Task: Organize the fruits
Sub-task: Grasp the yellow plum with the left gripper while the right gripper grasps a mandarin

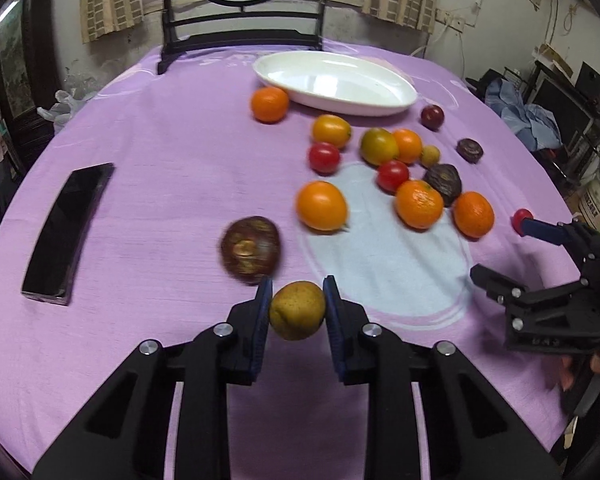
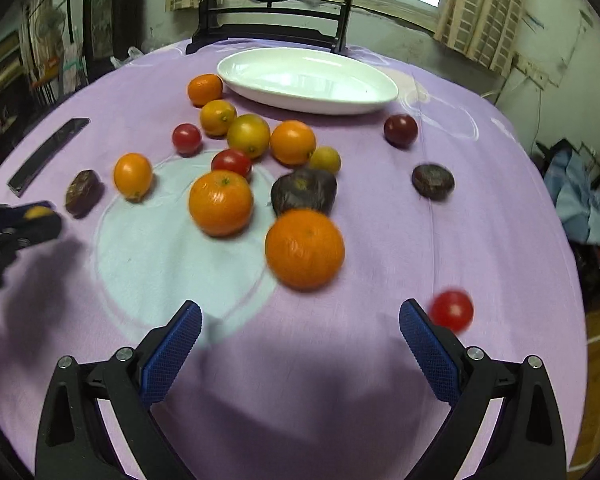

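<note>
near table edge, left gripper (image 1: 297, 304) grips yellow fruit (image 1: 297, 310).

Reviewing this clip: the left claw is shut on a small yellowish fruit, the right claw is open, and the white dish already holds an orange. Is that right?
Not quite. The left wrist view shows the white dish holding nothing. The left claw is shut on the yellowish fruit, and the right claw is open.
</note>
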`<state>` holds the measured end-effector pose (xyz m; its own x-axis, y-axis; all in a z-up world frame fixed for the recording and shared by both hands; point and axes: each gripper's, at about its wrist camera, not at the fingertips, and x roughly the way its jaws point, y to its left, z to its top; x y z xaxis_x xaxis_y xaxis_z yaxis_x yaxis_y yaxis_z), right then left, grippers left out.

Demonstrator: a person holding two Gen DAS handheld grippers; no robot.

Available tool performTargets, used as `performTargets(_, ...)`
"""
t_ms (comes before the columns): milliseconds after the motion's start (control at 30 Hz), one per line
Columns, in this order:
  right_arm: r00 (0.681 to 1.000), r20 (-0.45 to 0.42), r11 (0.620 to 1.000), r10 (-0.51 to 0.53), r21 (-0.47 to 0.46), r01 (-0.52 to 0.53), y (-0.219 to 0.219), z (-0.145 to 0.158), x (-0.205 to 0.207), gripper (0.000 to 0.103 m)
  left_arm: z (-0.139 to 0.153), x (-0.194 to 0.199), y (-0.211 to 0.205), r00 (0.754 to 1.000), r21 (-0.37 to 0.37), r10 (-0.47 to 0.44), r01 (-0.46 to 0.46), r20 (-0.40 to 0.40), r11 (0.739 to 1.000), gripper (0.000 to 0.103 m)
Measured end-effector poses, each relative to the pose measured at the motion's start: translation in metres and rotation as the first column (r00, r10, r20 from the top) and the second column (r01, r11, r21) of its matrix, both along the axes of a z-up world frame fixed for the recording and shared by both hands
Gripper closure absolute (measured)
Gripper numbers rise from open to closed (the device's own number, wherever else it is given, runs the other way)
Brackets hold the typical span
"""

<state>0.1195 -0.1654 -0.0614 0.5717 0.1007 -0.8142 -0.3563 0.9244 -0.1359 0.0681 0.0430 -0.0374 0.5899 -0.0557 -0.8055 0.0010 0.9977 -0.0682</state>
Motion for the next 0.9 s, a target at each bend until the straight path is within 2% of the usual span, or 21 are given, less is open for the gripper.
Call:
performTargets(133, 1.0, 0.0, 1.0, -0.024, 0.02, 0.024, -0.001, 0.003, 0.013, 0.004, 0.004, -0.003, 0.018, 1.0, -0.002, 0.022, -0.022, 0.015, 1.0, 0.078)
performTargets(167, 0.999, 0.002, 0.999, -0.036, 0.015, 0.036, -0.001, 0.003, 0.015, 0.008, 0.004, -0.004, 0.022, 1.0, -0.004, 0.026, -0.026, 0.015, 1.0, 0.078)
performTargets(200, 0.999, -0.003, 0.999, -0.04, 0.017, 0.04, -0.001, 0.002, 0.018, 0.014, 0.003, -0.004, 0.024, 1.0, -0.004, 0.027, -0.027, 0.012, 1.0, 0.078)
performTargets(267, 0.999, -0.026, 0.999, -0.04, 0.031, 0.041, 0.0, -0.001, 0.022, 0.041, 0.001, -0.003, 0.027, 1.0, -0.006, 0.027, -0.026, 0.008, 1.0, 0.078)
performTargets(333, 0.998, -0.051, 0.998, -0.032, 0.053, 0.034, 0.0, -0.005, 0.023, 0.056, 0.0, -0.004, 0.028, 1.0, -0.005, 0.022, -0.022, 0.005, 1.0, 0.078)
performTargets(367, 0.999, -0.048, 0.998, -0.026, 0.059, 0.029, 0.0, -0.005, 0.023, 0.059, 0.0, -0.003, 0.027, 1.0, -0.006, 0.016, -0.016, 0.004, 1.0, 0.078)
performTargets(500, 1.0, -0.02, 0.999, -0.007, 0.048, 0.008, 0.003, -0.003, 0.02, 0.061, -0.001, -0.001, 0.025, 1.0, 0.001, 0.004, -0.004, 0.007, 1.0, 0.078)
performTargets(767, 0.999, 0.033, 0.989, -0.02, 0.146, 0.015, -0.019, 0.029, 0.012, 0.062, 0.014, 0.02, 0.019, 0.999, 0.033, -0.04, 0.039, 0.012, 0.999, 0.078)
performTargets(900, 0.998, 0.055, 0.974, -0.013, 0.226, 0.0, -0.027, 0.053, 0.021, 0.062, 0.031, 0.047, 0.009, 0.995, 0.013, -0.096, 0.096, 0.007, 0.995, 0.078)
